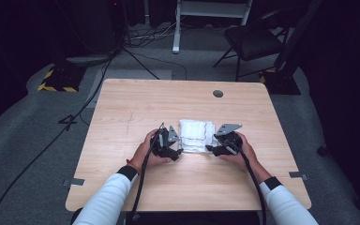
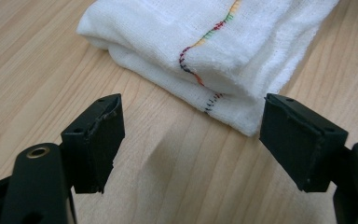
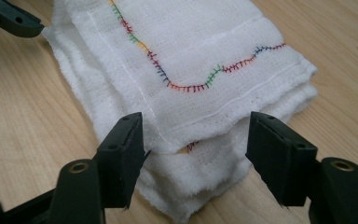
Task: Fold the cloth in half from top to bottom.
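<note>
Cloth: a folded white gauze cloth with wavy multicoloured stitching (image 1: 196, 135) lay mid-frame on the light wooden surface (image 1: 136, 108)
Left gripper (image 1: 170, 146): just left of the cloth, jaws stood wide apart, holding nothing
Right gripper (image 1: 215, 144): at the cloth's right edge, jaws open astride its corner, not pressing it

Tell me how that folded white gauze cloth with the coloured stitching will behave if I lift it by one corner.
The folded white gauze cloth is probably floppy: its stacked layers sag loosely at the edges. Lifted by one corner, it would likely unfold and drape. The thin open weave suggests it is light and should slide easily on the smooth wooden table.
</note>
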Demonstrator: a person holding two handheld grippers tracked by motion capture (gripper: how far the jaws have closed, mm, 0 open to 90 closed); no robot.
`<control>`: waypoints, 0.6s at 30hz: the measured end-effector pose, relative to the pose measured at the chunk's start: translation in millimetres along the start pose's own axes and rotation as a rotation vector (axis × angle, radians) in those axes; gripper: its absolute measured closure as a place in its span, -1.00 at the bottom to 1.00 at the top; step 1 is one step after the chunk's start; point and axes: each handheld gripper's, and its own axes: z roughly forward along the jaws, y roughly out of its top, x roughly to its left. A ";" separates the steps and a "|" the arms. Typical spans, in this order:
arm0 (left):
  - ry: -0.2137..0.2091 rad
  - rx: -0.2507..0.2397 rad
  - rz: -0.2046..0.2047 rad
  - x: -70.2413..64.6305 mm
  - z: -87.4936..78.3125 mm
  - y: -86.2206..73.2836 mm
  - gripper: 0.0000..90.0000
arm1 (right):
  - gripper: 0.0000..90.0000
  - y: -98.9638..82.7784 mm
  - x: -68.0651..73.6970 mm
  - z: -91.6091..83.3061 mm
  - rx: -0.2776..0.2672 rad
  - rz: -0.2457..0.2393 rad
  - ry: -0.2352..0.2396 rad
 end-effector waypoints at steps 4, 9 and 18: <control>0.006 0.014 -0.002 1.3 -9.4 0.3 -0.52 | -0.21 2.9 2.3 -11.5 0.009 -0.024 -0.002; 0.010 0.003 -0.017 1.5 -22.5 0.1 -0.53 | -0.22 2.4 3.5 -31.6 -0.008 -0.043 -0.011; -0.008 0.043 0.020 -6.8 -34.7 -7.6 -0.53 | -0.22 -7.7 6.1 -51.6 0.010 -0.057 -0.008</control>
